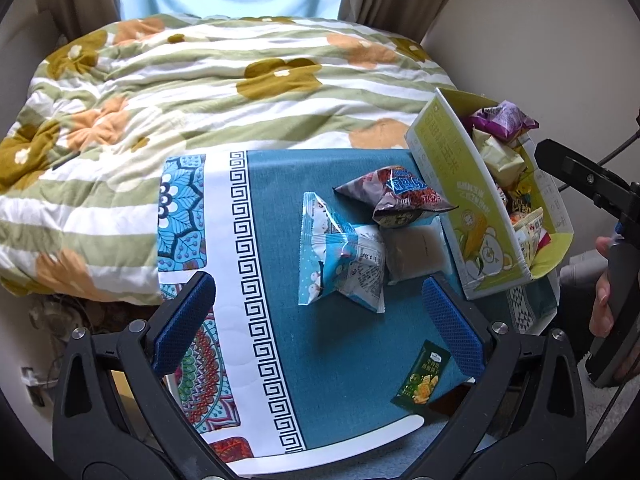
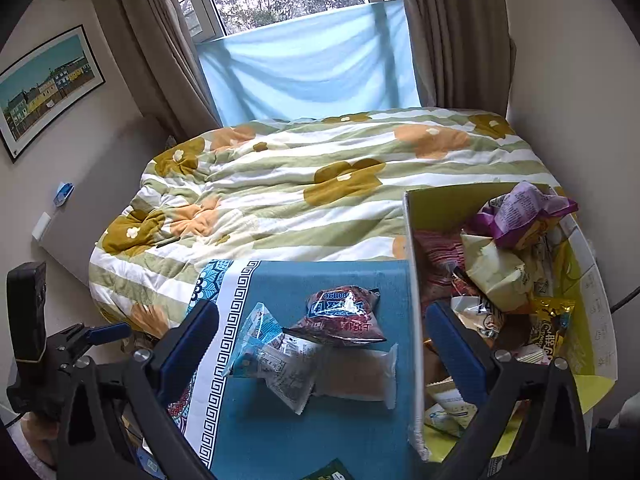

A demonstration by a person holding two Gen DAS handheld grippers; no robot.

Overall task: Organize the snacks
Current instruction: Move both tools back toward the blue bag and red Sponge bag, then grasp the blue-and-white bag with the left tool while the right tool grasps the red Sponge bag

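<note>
The left gripper (image 1: 320,300) hung over the table (image 1: 280,340) with its jaws spread wide and nothing between them. Furthest left in the loose cluster on the teal cloth lay a blue packet (image 1: 336,264), its crimped ends sticking out past a puffy middle. It looked light and crinkly, a film bag that would slide under hard pads, so a pinch across the sealed end seam seemed safer than squeezing the air-filled belly. Just right of it, partly under its neighbours, sat a flat brown cake (image 1: 416,252) in a clear wrapper; soft, probably easily crushed, best taken by the wrapper edge. Behind them, overlapping the cake, rested a dark red bag (image 1: 400,196), puffed and glossy. Nearer the camera and apart from the others lay a small green sachet (image 1: 422,376), flat against the cloth and likely hard to get fingers under. At the right stood the yellow box (image 1: 452,172), open and already heaped with packets. The right gripper (image 2: 320,340) was also wide open and empty, one finger over the box.
</note>
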